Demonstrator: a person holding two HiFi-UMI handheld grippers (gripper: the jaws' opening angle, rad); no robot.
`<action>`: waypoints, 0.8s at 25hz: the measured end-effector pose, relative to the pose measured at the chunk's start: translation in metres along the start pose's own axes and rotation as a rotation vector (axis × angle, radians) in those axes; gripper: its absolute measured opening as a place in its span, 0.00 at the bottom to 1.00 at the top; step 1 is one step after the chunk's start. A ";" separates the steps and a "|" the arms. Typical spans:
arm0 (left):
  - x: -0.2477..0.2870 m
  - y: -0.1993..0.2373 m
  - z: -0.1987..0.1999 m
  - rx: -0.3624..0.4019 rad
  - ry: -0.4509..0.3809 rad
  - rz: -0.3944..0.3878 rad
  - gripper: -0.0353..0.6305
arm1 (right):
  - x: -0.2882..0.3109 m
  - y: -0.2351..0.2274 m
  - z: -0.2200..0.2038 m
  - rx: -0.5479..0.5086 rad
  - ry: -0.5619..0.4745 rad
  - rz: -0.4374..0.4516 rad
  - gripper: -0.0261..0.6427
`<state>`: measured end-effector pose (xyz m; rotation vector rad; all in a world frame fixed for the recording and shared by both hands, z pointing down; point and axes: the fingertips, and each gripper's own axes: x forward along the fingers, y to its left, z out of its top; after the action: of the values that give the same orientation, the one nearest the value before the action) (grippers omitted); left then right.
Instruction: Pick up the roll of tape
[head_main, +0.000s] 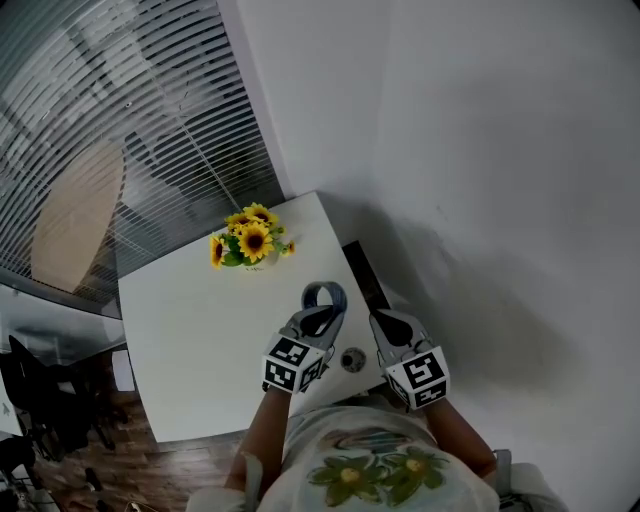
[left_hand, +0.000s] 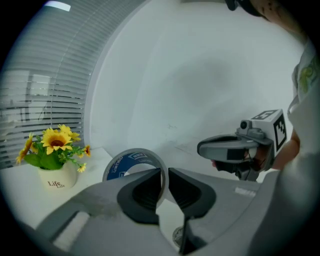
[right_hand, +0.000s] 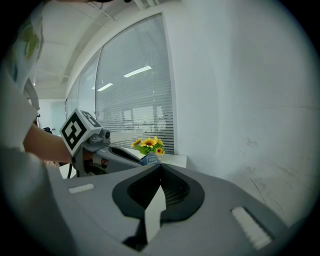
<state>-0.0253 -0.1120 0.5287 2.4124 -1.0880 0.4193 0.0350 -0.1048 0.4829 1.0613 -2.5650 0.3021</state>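
White table (head_main: 190, 330) in a corner, with a white wall (head_main: 480, 150) and slatted blinds (head_main: 120, 130) behind.

Roll of tape (head_main: 324, 296): on edge in the left gripper (head_main: 320, 316), near the table's right edge.
Sunflower pot (head_main: 250, 245): ten o'clock of the roll, well apart.
Right gripper (head_main: 392, 325): four o'clock of the roll, near, not touching.

Step, judged: pickup essentially made. The roll looks clear of the top, but its underside is hidden.
Next: keep the pinch firm so the ring doesn't swing.

Left gripper view alone shows the grip: jaws clamped on the ring's wall, one jaw inside the core. Right gripper view alone shows that gripper's jaws together with nothing between them.
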 end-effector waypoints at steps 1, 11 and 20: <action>-0.002 0.000 0.000 -0.010 -0.008 0.000 0.14 | 0.001 0.001 0.000 -0.001 -0.001 0.004 0.04; -0.019 -0.003 0.010 -0.090 -0.090 -0.012 0.14 | 0.006 0.013 0.003 -0.014 -0.011 0.039 0.04; -0.035 -0.012 0.018 -0.160 -0.159 -0.022 0.14 | 0.002 0.027 0.003 -0.023 -0.015 0.061 0.04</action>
<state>-0.0367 -0.0926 0.4947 2.3441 -1.1156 0.1286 0.0133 -0.0881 0.4790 0.9821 -2.6116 0.2806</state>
